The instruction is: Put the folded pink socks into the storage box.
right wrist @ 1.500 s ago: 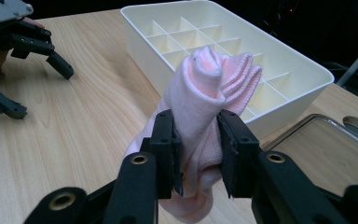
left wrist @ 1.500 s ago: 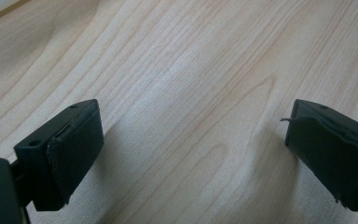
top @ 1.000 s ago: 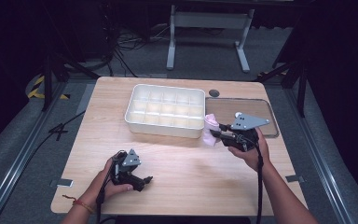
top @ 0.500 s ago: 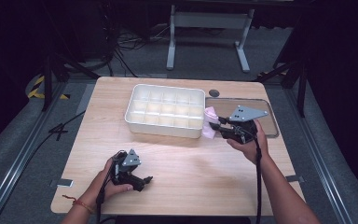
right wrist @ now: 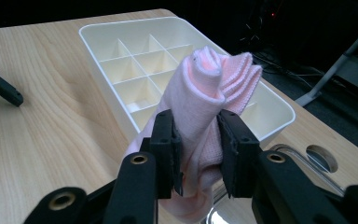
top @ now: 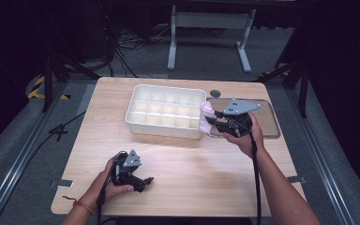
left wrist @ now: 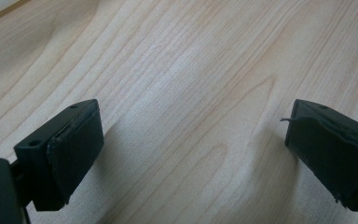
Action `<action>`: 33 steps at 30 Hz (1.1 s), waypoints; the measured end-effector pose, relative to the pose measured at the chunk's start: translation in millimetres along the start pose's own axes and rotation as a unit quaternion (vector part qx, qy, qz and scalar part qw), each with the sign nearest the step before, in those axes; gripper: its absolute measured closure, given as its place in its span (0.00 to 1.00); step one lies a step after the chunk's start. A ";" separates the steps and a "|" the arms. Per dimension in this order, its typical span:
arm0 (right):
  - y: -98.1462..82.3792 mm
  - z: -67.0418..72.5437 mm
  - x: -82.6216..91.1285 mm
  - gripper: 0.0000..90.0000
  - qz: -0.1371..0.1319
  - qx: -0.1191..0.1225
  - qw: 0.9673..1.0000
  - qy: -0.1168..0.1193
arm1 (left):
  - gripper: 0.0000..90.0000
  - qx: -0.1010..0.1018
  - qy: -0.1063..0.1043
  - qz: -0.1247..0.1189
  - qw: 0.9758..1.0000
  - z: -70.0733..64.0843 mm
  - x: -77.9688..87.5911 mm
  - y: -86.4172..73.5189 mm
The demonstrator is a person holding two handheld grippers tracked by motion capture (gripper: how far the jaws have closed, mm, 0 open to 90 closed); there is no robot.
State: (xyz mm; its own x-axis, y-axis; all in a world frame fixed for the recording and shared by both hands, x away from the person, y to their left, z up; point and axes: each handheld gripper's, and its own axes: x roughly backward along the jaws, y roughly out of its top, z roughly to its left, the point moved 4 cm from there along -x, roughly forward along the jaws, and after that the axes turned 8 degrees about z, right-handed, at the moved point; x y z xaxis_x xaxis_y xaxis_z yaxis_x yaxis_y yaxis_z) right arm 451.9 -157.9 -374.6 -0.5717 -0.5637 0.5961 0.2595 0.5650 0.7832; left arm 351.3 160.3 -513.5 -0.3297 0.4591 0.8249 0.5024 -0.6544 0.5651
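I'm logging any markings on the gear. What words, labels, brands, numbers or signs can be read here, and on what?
None: no text can be read on the white divided tray, the rolled pink cloth, the right gripper, the left gripper or the wooden table.

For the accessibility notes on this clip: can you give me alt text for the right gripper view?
The right gripper pinches a rolled pink cloth upright between its black jaws, in front of a white compartment tray on a light wooden table.

No readable text, no labels, no numbers (plain surfaces throughout)
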 end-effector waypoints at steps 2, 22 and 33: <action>3.1 -1.2 -2.7 0.77 0.001 0.004 1.000 -0.005 | 0.05 0.000 0.000 0.000 1.000 0.0 0.0 0.0; 16.7 -9.8 -42.8 0.78 0.050 0.023 0.998 -0.022 | 0.05 -0.002 0.001 0.001 1.000 0.3 0.1 0.0; 10.3 -14.2 -61.1 0.78 0.078 0.018 0.996 -0.030 | 0.05 -0.002 0.001 0.001 1.000 0.3 0.1 0.0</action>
State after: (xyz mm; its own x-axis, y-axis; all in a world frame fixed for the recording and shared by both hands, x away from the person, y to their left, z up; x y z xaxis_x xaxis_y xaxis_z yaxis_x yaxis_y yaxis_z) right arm 500.6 -126.1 -400.4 -0.5729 -0.4312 0.6970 0.3206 0.6648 0.6747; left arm 351.5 160.5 -513.5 -0.3300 0.4573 0.8258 0.4991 -0.6580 0.5638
